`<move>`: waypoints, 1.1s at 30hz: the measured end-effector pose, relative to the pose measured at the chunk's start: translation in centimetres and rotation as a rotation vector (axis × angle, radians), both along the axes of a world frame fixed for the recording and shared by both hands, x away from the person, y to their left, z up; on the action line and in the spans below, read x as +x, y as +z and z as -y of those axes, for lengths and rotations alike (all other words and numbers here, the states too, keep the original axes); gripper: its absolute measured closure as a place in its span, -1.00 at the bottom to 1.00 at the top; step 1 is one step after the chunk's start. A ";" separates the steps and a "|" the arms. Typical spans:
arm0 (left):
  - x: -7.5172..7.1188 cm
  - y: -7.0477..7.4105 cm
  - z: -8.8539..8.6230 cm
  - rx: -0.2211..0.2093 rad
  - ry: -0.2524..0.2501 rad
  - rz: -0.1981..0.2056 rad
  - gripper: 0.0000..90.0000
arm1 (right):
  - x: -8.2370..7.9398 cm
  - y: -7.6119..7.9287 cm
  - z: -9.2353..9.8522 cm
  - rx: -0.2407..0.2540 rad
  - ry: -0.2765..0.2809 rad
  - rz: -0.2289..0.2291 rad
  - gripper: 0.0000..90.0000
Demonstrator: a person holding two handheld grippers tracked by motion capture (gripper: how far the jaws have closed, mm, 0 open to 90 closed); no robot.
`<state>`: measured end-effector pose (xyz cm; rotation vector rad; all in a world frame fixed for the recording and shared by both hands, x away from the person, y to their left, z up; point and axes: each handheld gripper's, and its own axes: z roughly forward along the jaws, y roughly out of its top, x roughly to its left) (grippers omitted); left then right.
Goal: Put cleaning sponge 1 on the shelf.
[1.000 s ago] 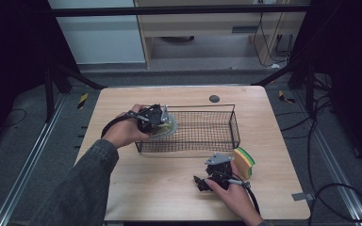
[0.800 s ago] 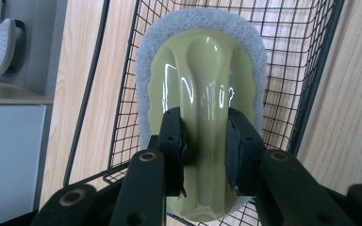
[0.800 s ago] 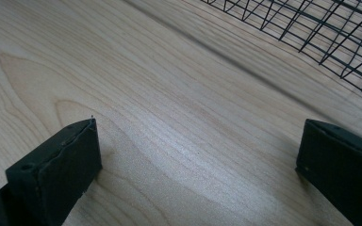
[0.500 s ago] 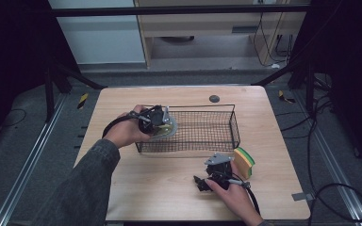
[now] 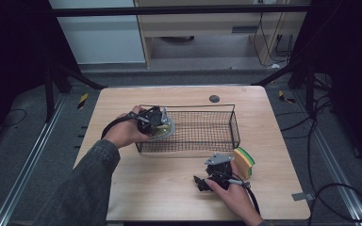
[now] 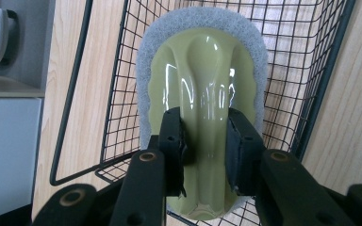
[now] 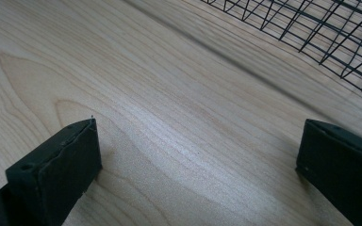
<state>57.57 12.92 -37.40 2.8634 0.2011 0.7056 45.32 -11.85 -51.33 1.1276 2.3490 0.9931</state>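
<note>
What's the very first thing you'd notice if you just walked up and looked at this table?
Most striking is the shiny olive-green scrubber with a grey pad, pinched by its raised handle in the left gripper at the left end of the black wire basket. Next, a yellow and green sponge sits on the wooden table just outside the basket's right corner. Beside it the right gripper rests with its jaws wide apart over bare wood.

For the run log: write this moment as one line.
left gripper: shut on scrubber, over basket | right gripper: open, on table | sponge: beside basket
</note>
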 end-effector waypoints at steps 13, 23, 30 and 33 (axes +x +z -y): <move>0.2 -1.0 0.2 0.010 -0.006 -0.004 0.57 | 0.0 0.0 0.0 0.001 0.001 0.001 -0.99; 0.4 -1.7 0.3 0.027 -0.006 -0.013 0.57 | 0.0 0.0 0.0 0.000 0.001 0.002 -0.99; 0.9 -2.1 0.3 0.023 0.004 -0.035 0.57 | 0.0 0.0 0.0 0.001 0.002 0.002 -0.99; 1.0 -2.3 0.2 0.015 0.009 -0.045 0.57 | 0.0 0.0 0.0 0.001 0.001 0.002 -0.99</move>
